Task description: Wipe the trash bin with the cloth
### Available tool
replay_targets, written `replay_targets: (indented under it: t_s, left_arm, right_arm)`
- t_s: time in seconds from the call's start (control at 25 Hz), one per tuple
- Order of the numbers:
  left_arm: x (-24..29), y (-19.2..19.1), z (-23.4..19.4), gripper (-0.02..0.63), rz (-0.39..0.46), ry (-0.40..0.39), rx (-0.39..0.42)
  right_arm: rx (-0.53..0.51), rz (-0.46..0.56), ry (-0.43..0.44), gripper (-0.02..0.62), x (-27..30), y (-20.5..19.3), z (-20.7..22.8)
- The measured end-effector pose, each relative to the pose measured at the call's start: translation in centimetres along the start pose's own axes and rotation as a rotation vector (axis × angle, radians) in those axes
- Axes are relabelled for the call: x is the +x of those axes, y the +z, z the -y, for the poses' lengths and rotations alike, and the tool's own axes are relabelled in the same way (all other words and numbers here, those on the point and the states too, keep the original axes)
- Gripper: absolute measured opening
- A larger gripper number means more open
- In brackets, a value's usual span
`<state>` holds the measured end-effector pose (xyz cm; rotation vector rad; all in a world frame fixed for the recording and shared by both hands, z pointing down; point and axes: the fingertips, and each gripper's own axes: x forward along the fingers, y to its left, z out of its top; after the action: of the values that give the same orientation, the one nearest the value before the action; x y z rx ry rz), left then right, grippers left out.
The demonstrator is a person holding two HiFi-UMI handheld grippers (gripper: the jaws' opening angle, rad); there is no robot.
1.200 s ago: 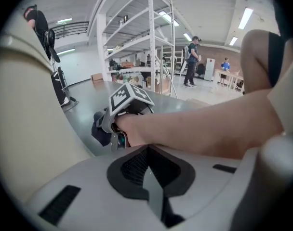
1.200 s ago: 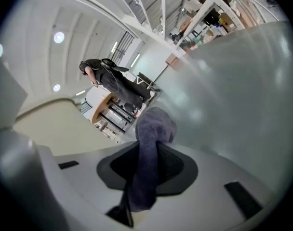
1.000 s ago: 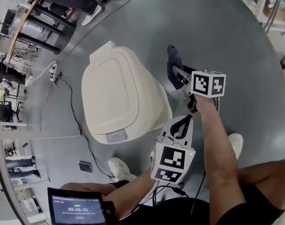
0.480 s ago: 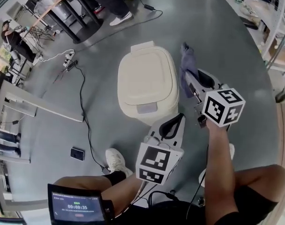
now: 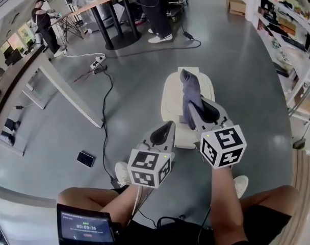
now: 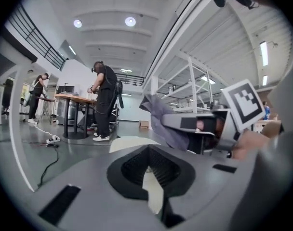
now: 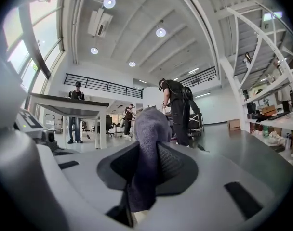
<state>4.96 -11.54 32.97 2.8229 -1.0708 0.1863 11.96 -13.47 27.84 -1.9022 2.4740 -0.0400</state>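
The cream trash bin point(image 5: 171, 102) stands on the grey floor ahead, its lid closed. My right gripper point(image 5: 194, 111) is shut on a blue-grey cloth point(image 5: 189, 92), which sticks up from the jaws and hides part of the bin's lid. In the right gripper view the cloth point(image 7: 147, 143) fills the gap of that gripper point(image 7: 144, 172). My left gripper point(image 5: 163, 132) hovers at the bin's near left, shut and empty. The left gripper view shows its own closed jaws point(image 6: 149, 171), the bin point(image 6: 126, 143) beyond them, and the cloth point(image 6: 160, 118) at the right.
A black cable point(image 5: 107, 103) runs along the floor left of the bin, with a phone point(image 5: 86, 159) lying near my left shoe. A long table point(image 5: 50, 70) and standing people point(image 5: 156, 9) are farther back. Shelves point(image 5: 290, 29) line the right side.
The view has tipped up and the bin now looks farther off. Both grippers rose from the bin's right side. The cloth stays pinched in the right one.
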Motion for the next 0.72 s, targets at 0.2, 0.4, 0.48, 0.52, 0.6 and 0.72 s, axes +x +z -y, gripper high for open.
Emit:
replay_targets:
  t_s: [0.2,0.4,0.48,0.52,0.6,0.72]
  left_arm:
    - [-2.5,1.3,-6.2,-0.002,0.053,0.133,-0.020]
    - [-3.4,-0.6,-11.8,-0.002,0.052,0.202,-0.117]
    - [-3.2,-1.3,-13.0,-0.003,0.048,0.208,-0.136]
    - [-3.1,-1.5,-13.4,-0.003,0.048,0.211,-0.141]
    - [-2.8,-1.4,-14.3,-0.003,0.058,0.215,-0.148]
    - [-2.3,0.0,-15.8,-0.003,0.087,0.208,-0.114]
  right_arm:
    - [0.012,-0.008,0.025,0.091,1.3,-1.2,-5.4]
    - [-0.001,-0.038,-0.094,0.091,3.6,-4.5,-8.1]
    - [0.028,-0.028,-0.138,0.091,4.2,-5.5,-8.5]
    - [0.042,-0.022,-0.150,0.091,4.5,-5.9,-8.7]
    - [0.061,-0.019,-0.161,0.091,5.1,-6.8,-9.4]
    - [0.060,-0.047,-0.149,0.091,6.3,-8.4,-10.9]
